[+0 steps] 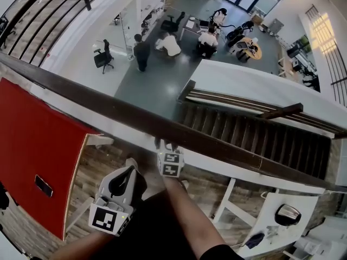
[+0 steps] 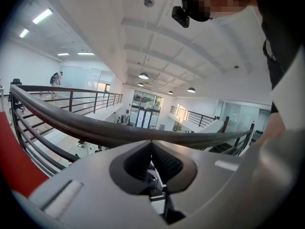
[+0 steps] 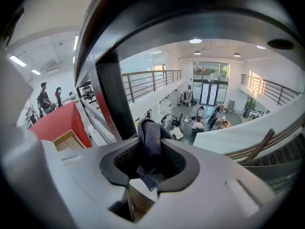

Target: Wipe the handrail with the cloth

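Note:
The dark brown handrail (image 1: 135,115) runs slantwise across the head view, from upper left to lower right. My right gripper (image 1: 165,144) is just below its near edge, shut on a dark grey cloth (image 3: 151,140) that bunches up between the jaws. In the right gripper view the handrail (image 3: 190,13) arches close overhead and a dark post (image 3: 114,99) stands just behind the cloth. My left gripper (image 1: 131,164) is lower and to the left, apart from the rail. Its jaws are shut with nothing between them, and the handrail (image 2: 119,132) crosses just beyond its tips (image 2: 151,144).
Past the rail is a drop to a lower floor with several people, chairs and desks (image 1: 173,42). A staircase (image 1: 255,134) descends at the right. A red panel (image 1: 32,145) stands below the rail at the left. White tables (image 1: 271,221) are at the lower right.

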### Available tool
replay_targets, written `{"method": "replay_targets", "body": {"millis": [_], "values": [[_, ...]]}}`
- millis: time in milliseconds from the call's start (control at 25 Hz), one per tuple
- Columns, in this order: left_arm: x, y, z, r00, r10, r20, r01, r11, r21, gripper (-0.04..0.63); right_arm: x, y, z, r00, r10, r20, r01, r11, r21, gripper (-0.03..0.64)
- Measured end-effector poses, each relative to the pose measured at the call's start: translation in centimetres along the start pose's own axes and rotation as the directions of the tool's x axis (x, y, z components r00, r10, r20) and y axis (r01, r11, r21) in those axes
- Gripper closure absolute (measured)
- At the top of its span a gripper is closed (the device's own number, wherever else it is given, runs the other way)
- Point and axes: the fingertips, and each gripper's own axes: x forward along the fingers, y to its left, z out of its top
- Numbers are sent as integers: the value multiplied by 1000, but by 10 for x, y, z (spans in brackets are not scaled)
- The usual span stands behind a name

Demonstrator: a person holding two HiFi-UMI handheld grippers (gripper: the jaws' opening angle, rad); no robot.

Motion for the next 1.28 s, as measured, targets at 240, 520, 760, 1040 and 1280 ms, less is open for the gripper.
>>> {"method": "replay_targets", "body": {"millis": [240, 520, 760, 1040, 1280], "values": [[-2, 1, -1, 1000, 23, 0, -23, 1000, -6, 597, -4, -13, -2, 1000, -12, -4, 13, 1000, 19, 523], [0, -5, 5, 1000, 26, 5, -26, 1000, -7, 597, -10, -25, -2, 1000, -16, -7, 16, 1000, 16, 522], [3, -17, 3, 1000, 14, 5, -14, 1000, -8, 597, -16, -35, -10, 1000, -22, -14, 22, 999, 23, 522], [4, -30, 0, 1000, -1, -4, 1, 1000, 0, 597, -26, -50, -17, 999, -37, -4, 37, 999, 19, 522], [7, -35, -2, 1000, 3, -7, -3, 1000, -25, 597, -32, -61, -16, 999, -41, -1, 41, 999, 17, 522]]}}
